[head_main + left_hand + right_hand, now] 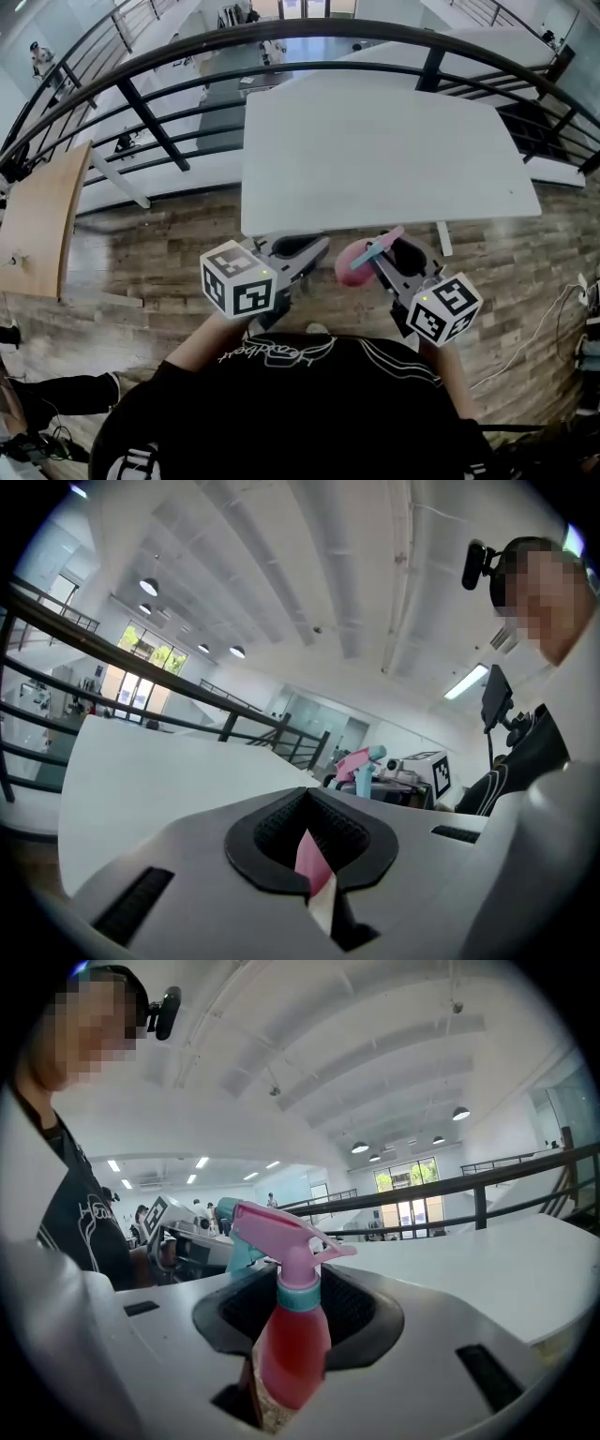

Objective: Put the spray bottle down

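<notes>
A pink spray bottle (pixel 352 263) with a teal trigger sits between the jaws of my right gripper (pixel 388 251), which is shut on it. In the right gripper view the bottle (pixel 286 1344) stands upright in the right gripper (pixel 292 1290), nozzle pointing left. It hangs just short of the near edge of the white table (pixel 375 150). My left gripper (pixel 313 249) is beside it to the left, also at the table's near edge. Its jaws (pixel 307 808) are shut, with only a thin pink and white strip in the slit. The bottle (pixel 360 765) also shows in the left gripper view.
A black metal railing (pixel 281 70) curves behind the table, with a lower floor beyond it. Wooden floor (pixel 141 253) lies under me. A wooden board (pixel 37 225) stands at the left, and cables (pixel 562 309) trail at the right.
</notes>
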A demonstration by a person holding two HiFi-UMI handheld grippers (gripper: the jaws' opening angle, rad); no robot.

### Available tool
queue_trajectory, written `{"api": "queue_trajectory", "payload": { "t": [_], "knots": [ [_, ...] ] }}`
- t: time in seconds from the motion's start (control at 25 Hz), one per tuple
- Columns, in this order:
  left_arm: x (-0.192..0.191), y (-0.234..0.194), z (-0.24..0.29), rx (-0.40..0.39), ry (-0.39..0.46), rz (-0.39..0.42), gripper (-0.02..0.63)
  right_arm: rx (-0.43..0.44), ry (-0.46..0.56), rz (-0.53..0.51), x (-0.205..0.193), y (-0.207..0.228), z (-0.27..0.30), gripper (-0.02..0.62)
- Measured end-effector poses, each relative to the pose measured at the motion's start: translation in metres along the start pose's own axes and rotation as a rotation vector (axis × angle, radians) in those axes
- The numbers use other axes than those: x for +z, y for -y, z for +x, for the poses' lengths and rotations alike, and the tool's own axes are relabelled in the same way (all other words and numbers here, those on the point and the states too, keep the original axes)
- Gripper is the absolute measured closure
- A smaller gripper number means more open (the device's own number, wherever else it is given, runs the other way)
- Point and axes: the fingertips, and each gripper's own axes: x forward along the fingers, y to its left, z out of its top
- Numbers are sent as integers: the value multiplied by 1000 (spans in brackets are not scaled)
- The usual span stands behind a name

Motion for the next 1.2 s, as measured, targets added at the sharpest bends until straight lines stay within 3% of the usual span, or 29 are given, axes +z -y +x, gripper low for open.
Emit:
{"api": "queue_trajectory", "payload": {
  "t": [0.28,0.72,1.2],
  "knots": [
    [0,-9,13,50,13,-3,598,33,18,-2,2,22,4,457],
    [-3,-26,25,38,-1,-10,598,34,2,-5,-3,35,20,457],
    [8,-110,59,50,-51,-43,598,18,-66,18,-14,90,91,457]
  ]
}}
